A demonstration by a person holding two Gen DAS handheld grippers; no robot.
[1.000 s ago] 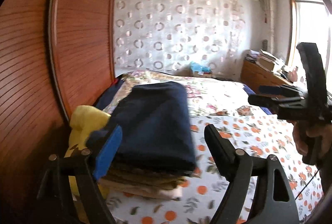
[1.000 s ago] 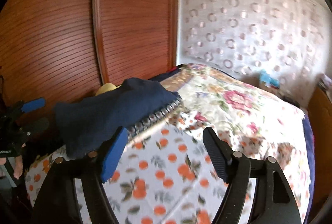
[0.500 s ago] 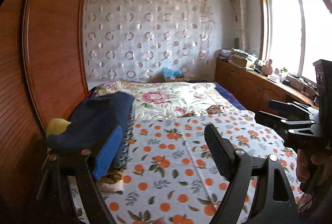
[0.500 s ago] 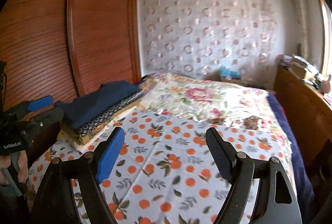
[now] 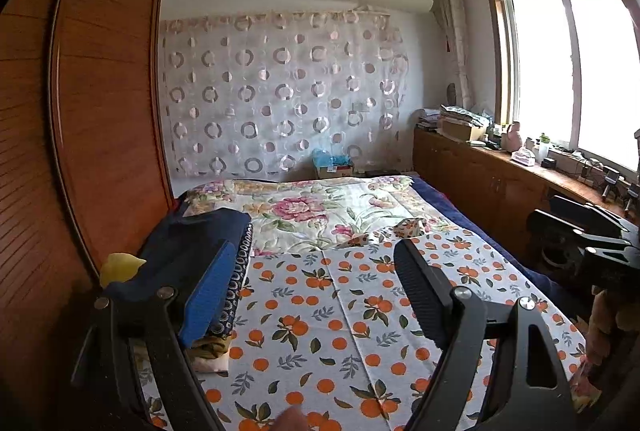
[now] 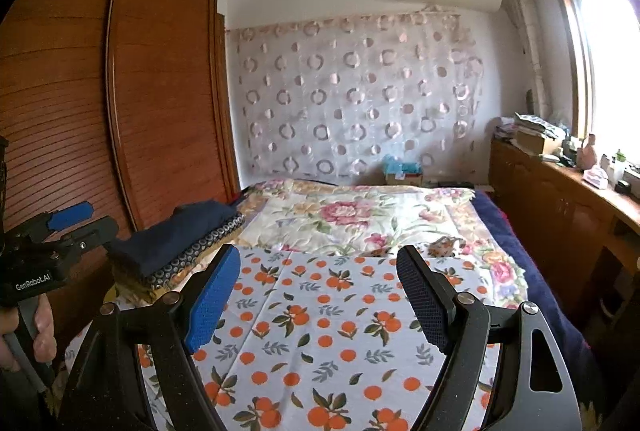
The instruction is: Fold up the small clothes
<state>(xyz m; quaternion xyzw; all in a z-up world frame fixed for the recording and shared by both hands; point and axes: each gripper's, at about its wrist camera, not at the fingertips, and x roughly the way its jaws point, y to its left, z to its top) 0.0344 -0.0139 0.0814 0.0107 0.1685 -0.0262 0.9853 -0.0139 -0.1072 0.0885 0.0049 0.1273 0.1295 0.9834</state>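
A stack of folded clothes (image 5: pixel 188 243) lies at the bed's left edge beside the wardrobe, a dark navy piece on top, patterned pieces below, a yellow item (image 5: pixel 120 265) at its near corner. It also shows in the right wrist view (image 6: pixel 176 243). My left gripper (image 5: pixel 316 291) is open and empty, held above the orange-print sheet (image 5: pixel 340 315), right of the stack. My right gripper (image 6: pixel 320 295) is open and empty over the same sheet (image 6: pixel 320 331). The left gripper also shows at the left of the right wrist view (image 6: pixel 60 227).
A wooden wardrobe (image 5: pixel 92 119) runs along the left. A floral quilt (image 5: pixel 320 211) covers the far bed. A wooden counter (image 5: pixel 500 175) with clutter stands under the window at right. A box (image 5: pixel 334 167) sits by the curtain wall.
Both grippers have pulled back and up from the stack and turned toward the room. The navy piece now lies farther away on the stack. Both stayed open.
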